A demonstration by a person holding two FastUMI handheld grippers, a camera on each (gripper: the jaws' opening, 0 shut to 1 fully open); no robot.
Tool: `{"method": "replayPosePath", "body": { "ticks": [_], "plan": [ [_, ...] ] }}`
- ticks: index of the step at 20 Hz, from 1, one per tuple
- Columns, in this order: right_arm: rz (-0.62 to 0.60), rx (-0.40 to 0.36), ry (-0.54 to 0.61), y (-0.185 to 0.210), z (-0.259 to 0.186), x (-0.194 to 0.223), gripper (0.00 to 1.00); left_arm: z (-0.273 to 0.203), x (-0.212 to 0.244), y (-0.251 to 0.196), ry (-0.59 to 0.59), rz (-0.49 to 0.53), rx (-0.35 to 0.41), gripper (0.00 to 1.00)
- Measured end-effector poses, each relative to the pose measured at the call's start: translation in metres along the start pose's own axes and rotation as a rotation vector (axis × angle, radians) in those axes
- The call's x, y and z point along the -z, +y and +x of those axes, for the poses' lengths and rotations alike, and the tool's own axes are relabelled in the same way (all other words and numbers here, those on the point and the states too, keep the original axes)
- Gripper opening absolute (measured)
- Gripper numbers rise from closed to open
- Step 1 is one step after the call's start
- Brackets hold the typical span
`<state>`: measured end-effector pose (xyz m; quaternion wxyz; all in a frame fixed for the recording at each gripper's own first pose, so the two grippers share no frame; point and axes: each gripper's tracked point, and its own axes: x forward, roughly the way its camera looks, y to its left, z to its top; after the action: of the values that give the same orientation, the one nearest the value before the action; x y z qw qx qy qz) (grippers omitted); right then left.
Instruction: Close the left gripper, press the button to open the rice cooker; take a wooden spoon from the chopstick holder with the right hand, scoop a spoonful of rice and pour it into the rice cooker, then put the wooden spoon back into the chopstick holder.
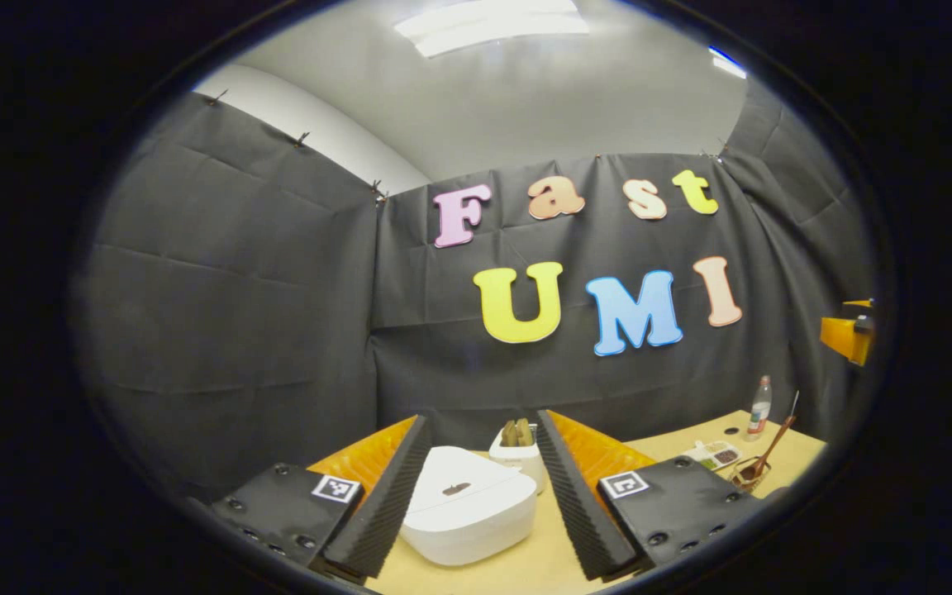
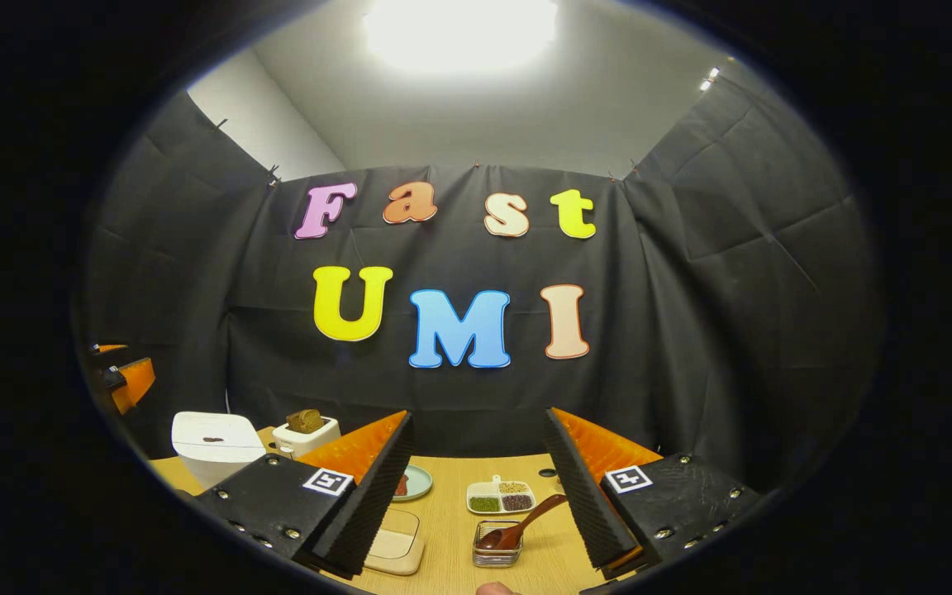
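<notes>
The white rice cooker (image 1: 468,508) sits lid down on the wooden table, low between the fingers of my left gripper (image 1: 483,417), which is open and holds nothing. A small dark button (image 1: 455,488) marks its lid. In the right gripper view the cooker (image 2: 213,446) stands far left. My right gripper (image 2: 478,413) is open and hangs above the table. Below it a wooden spoon (image 2: 530,516) leans in a small clear chopstick holder (image 2: 497,552). Behind the holder lies a white divided tray (image 2: 501,497) of grains. The same holder with the spoon (image 1: 753,473) stands at the right in the left gripper view.
A white toaster (image 1: 519,453) with bread stands just behind the cooker. A teal plate (image 2: 415,482) and a pale flat dish (image 2: 393,547) lie left of the holder. A bottle (image 1: 761,405) stands at the back right. The black cloth wall closes off the table's far edge.
</notes>
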<state>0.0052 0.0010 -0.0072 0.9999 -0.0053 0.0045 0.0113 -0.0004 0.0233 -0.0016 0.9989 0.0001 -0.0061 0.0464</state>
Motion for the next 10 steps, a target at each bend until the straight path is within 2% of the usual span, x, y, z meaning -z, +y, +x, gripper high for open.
{"method": "replayPosePath", "body": {
  "ticks": [2, 3, 6, 7, 9, 10],
  "plan": [
    [0.007, 0.002, 0.005, -0.0002, 0.0016, 0.0013, 0.95, 0.0013, -0.0001, -0.0013, 0.002, -0.001, 0.01, 0.81],
    [0.006, 0.005, 0.006, -0.0005, 0.0023, 0.0023, 0.95, 0.0041, 0.0013, 0.0006, 0.0, 0.003, 0.0, 0.66],
    [-0.002, 0.007, 0.006, -0.0004, 0.0027, 0.0022, 0.95, 0.0055, -0.0004, 0.0036, 0.002, 0.003, 0.002, 0.36],
    [-0.004, 0.005, 0.005, 0.0011, 0.0025, 0.0017, 0.95, 0.0065, 0.0013, 0.0011, 0.005, 0.0, 0.014, 0.32],
    [-0.011, 0.004, 0.003, 0.0031, 0.0031, 0.0012, 0.95, 0.0083, -0.0007, -0.0011, 0.005, -0.001, 0.033, 0.33],
    [-0.014, 0.004, 0.002, 0.0037, 0.0024, 0.0013, 0.95, 0.0093, -0.0027, 0.0074, -0.006, 0.006, 0.014, 0.25]
  ]
}}
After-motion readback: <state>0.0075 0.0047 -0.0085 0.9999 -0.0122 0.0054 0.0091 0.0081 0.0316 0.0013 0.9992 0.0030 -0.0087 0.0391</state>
